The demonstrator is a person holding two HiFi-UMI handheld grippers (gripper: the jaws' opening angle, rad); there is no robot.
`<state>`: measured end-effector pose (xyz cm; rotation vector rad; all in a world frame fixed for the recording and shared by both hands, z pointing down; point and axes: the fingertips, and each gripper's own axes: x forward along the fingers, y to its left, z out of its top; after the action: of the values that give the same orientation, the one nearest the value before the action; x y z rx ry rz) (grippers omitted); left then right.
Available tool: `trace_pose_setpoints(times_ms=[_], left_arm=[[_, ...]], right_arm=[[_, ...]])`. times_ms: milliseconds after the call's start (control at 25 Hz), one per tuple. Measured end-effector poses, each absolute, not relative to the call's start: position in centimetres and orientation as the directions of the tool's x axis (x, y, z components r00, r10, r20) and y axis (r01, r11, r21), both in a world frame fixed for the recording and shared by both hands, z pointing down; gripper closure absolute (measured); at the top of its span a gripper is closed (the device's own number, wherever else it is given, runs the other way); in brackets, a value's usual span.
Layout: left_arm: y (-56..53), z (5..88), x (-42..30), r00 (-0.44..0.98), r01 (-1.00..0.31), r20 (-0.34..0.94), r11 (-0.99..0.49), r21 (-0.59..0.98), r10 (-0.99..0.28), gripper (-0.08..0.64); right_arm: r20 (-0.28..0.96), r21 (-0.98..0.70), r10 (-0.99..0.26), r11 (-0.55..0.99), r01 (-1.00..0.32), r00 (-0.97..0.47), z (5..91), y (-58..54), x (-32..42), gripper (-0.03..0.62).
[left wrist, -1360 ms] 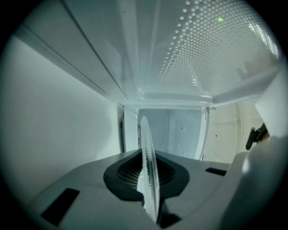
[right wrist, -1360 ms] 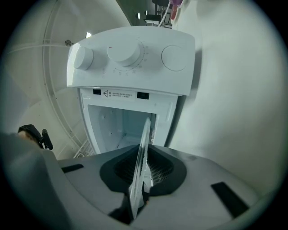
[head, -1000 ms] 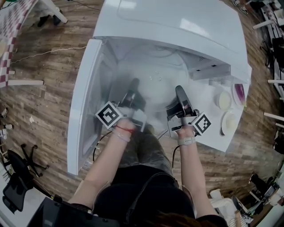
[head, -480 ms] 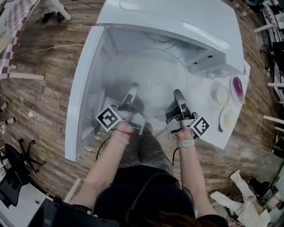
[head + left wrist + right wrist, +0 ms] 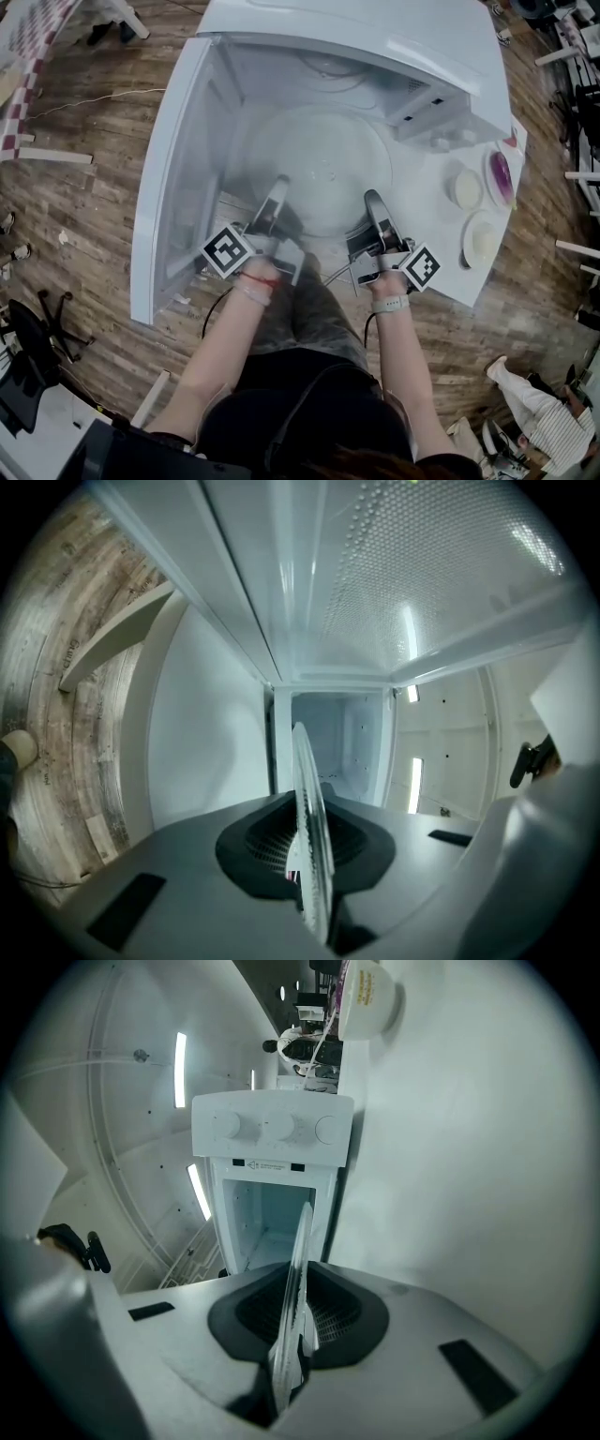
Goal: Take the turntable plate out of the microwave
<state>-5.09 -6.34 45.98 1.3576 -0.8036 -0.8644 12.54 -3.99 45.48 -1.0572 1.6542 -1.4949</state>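
Note:
The clear glass turntable plate (image 5: pixel 319 169) lies level at the open mouth of the white microwave (image 5: pixel 375 37), its near rim held from both sides. My left gripper (image 5: pixel 277 190) is shut on the rim at the near left. My right gripper (image 5: pixel 374 202) is shut on it at the near right. In the left gripper view the plate (image 5: pixel 309 808) shows edge-on between the pads of the left gripper (image 5: pixel 307 860), with the cavity behind it. The right gripper view shows the plate's edge (image 5: pixel 300 1269) clamped in the right gripper (image 5: pixel 294 1327).
The microwave door (image 5: pixel 173 169) hangs open at the left. The control panel with knobs (image 5: pixel 277 1129) is on the right side. Small dishes (image 5: pixel 469 187) (image 5: pixel 502 176) (image 5: pixel 480 240) sit on the white table to the right. Wooden floor (image 5: pixel 84 141) surrounds it.
Both grippers have drawn the plate back toward the microwave's opening, so more of its disc shows in the head view. Both grips stay the same.

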Motion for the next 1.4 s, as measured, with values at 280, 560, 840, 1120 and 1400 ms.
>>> trace_pose_setpoints(times_ms=[280, 560, 840, 1120, 1400], left_arm=[[-4.5, 46.5, -5.0, 0.483, 0.055, 0.004, 0.035, 0.998, -0.876, 0.529], [-2.8, 47.5, -5.3, 0.491, 0.031, 0.031, 0.053, 0.998, -0.871, 0.529], [-1.9, 48.2, -5.2, 0.497, 0.030, 0.043, 0.066, 0.997, -0.867, 0.529], [-1.0, 48.4, -4.8, 0.501, 0.039, 0.051, 0.081, 0.996, -0.864, 0.529], [-0.2, 48.9, -4.8, 0.501, 0.033, 0.064, 0.092, 0.995, -0.863, 0.529]], right_arm=[[0.072, -0.991, -0.885, -0.012, -0.131, -0.460, 46.2, -2.1, 12.5, 0.548], [0.099, -0.991, -0.878, -0.046, -0.124, -0.468, 47.2, -0.2, 12.2, 0.548], [0.115, -0.990, -0.876, -0.063, -0.126, -0.469, 47.7, 0.7, 12.4, 0.548], [0.150, -0.987, -0.872, -0.102, -0.127, -0.466, 48.0, 1.9, 12.6, 0.548], [0.183, -0.982, -0.871, -0.140, -0.128, -0.456, 48.5, 3.0, 12.7, 0.548]])
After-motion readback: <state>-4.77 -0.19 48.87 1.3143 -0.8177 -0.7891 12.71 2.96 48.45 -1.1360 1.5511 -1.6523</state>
